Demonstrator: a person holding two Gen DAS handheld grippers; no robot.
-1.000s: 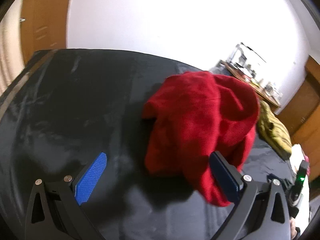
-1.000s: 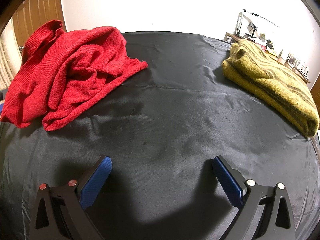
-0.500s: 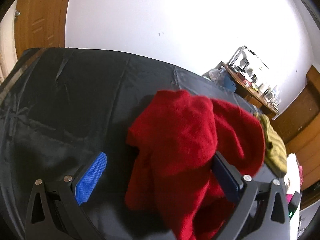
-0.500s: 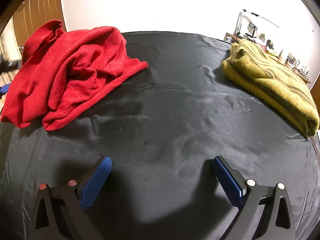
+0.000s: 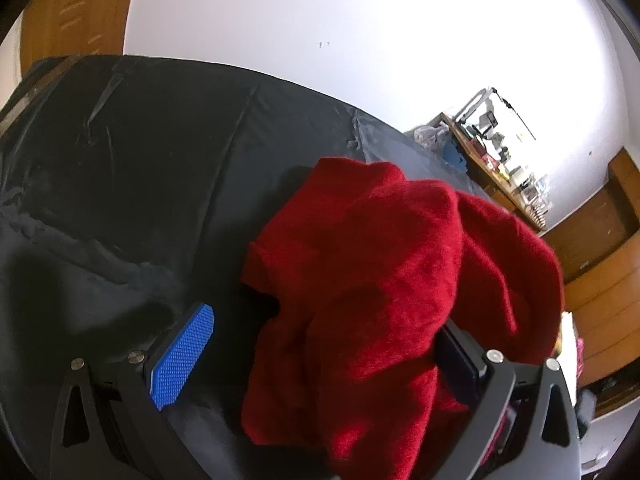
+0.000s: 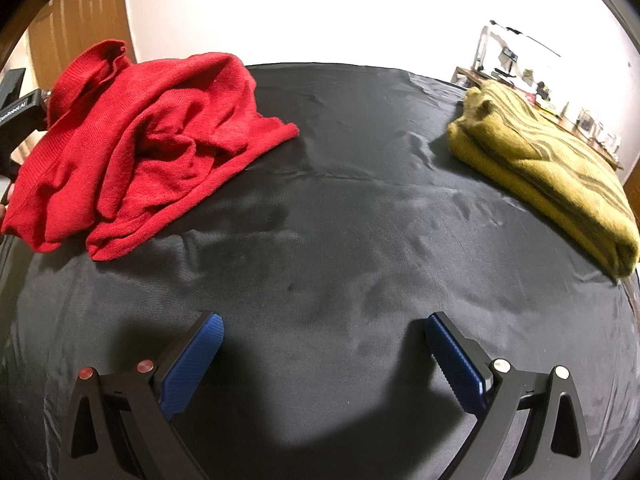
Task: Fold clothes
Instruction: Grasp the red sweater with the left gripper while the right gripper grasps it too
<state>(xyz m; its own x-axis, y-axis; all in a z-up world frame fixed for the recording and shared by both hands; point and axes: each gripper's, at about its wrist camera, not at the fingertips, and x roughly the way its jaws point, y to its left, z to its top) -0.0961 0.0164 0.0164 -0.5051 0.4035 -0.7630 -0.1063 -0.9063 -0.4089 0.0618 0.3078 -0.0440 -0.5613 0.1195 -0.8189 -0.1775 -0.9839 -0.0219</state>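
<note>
The crumpled red knitted sweater [image 6: 148, 140] lies in a heap at the upper left of the right wrist frame, on the black cloth-covered desk [image 6: 340, 240]; in the left wrist frame it fills the centre and lower right. The left gripper [image 5: 320, 356] has its fingers spread wide, the textured blue left pad [image 5: 182, 356] bare over the black cloth, the other finger [image 5: 460, 354] partly hidden under a red fold; cloth sits between the fingers but nothing is pinched. The right gripper [image 6: 322, 364] hangs released and empty over bare cloth at the bottom centre, well apart from the sweater. At the right edge lies a folded mustard-yellow striped sweater [image 6: 548, 172], which looks finished. Judging from this, the step in hand is taking hold of the red sweater to spread it flat. The next move probably calls for the left fingers to close on an edge or hem, while the right gripper travels to the upper left to catch another edge
</note>
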